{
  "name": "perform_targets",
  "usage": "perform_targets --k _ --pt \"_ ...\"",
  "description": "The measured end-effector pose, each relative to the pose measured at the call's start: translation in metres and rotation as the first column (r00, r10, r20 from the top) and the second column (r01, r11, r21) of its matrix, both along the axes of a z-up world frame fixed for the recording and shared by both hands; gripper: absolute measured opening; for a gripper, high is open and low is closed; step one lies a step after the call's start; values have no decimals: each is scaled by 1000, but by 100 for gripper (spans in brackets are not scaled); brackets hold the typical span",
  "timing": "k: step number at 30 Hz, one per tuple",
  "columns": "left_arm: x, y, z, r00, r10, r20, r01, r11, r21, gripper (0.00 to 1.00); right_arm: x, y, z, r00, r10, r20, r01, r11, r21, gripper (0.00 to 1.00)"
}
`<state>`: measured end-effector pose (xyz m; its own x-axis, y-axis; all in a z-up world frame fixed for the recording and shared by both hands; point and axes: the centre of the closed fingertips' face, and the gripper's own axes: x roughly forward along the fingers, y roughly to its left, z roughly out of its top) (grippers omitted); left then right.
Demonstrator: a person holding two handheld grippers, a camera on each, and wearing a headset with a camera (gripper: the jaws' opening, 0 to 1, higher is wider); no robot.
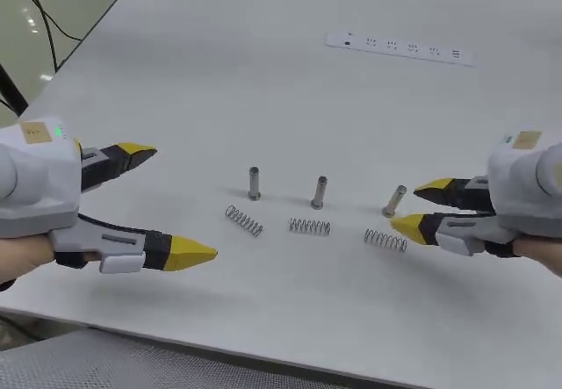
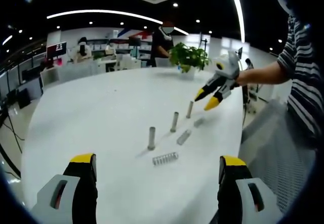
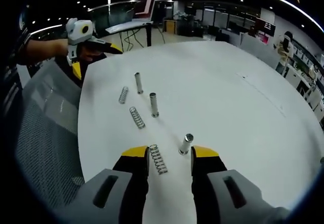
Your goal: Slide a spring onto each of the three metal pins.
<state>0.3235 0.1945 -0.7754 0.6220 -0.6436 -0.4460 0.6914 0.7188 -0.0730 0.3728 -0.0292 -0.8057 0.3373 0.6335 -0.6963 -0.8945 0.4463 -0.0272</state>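
Three short metal pins stand in a row on the white table: left pin (image 1: 254, 183), middle pin (image 1: 320, 192), and a tilted right pin (image 1: 395, 200). A loose spring lies in front of each: left spring (image 1: 244, 220), middle spring (image 1: 310, 226), right spring (image 1: 385, 240). My left gripper (image 1: 167, 200) is open, well left of the row. My right gripper (image 1: 414, 206) is open just right of the right pin. In the right gripper view its jaws flank the nearest spring (image 3: 158, 159) and pin (image 3: 186, 144), touching neither. The left gripper view has the nearest pin (image 2: 151, 138) and spring (image 2: 165, 158) ahead.
A white power strip (image 1: 399, 48) lies at the far side of the table. A black cable (image 1: 39, 11) hangs off the table's left edge. A grey mesh chair (image 1: 88, 363) sits below the near edge. People and a potted plant (image 2: 188, 57) are far behind.
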Motion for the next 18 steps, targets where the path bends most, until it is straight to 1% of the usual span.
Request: perform_targets --k 1,4,7,10,11,13,15,18 --pt "0 0 0 1000 0 0 0 1000 0 98 -3 0 -1 1000 10 -13 -10 1000 0 31" --pt "-1 0 0 1000 -2 -1 2 1000 -1 98 -8 0 -4 999 36 -15 -36 999 -17 30" --pt "-1 2 -1 1000 -1 -2 1 1000 2 98 -13 0 -7 997 78 -10 -78 996 -41 30" --pt "-1 1 -1 1000 -2 -3 2 1000 1 98 -17 -1 -13 992 126 -4 -126 989 -75 28" --pt "-1 1 -1 1000 -3 -5 3 1000 1 98 -18 -1 -15 991 131 -5 -131 988 -82 28" --pt "-2 -1 -1 1000 -8 -7 8 1000 2 98 -21 -2 -19 988 153 -17 -154 982 -106 25" --pt "-3 -2 -1 1000 -15 -12 15 1000 0 98 -25 -1 -21 984 180 -11 -180 976 -119 22" --pt "-5 -4 -1 1000 -24 -10 24 1000 9 98 -26 -1 -26 978 208 -10 -207 968 -142 22"
